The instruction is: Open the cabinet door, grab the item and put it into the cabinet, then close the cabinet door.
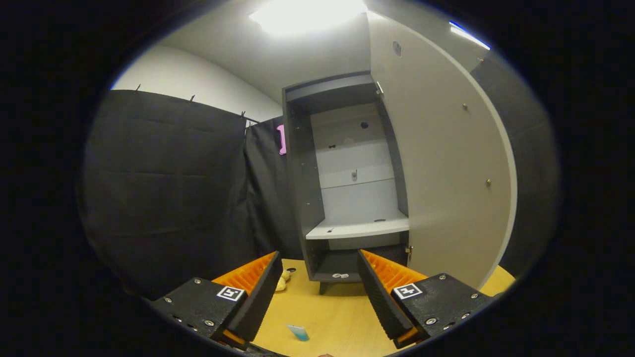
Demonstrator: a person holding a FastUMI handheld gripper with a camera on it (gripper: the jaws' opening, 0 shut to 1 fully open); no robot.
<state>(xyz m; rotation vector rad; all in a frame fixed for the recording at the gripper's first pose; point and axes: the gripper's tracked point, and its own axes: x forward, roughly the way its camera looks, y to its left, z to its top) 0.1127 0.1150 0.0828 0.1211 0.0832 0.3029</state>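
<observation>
Cabinet (317, 198) door (446, 188) open, white shelf (357, 229) bare, tongs (317, 292) spread wide holding nothing, small blue-white item (298, 332) flat on wooden tabletop (337, 312) between them.

One cabinet (347, 178), one open door (446, 168), one blue item (298, 332).

The claw (317, 270) hangs level, fingers spread, holding nothing.

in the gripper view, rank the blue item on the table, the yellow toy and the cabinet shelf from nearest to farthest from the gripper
The gripper is open and holds nothing.
1. Blue item: on the table, between the fingers, near their base.
2. Yellow toy: just past the left fingertip.
3. Cabinet shelf: inside the open cabinet, beyond both fingers.
</observation>
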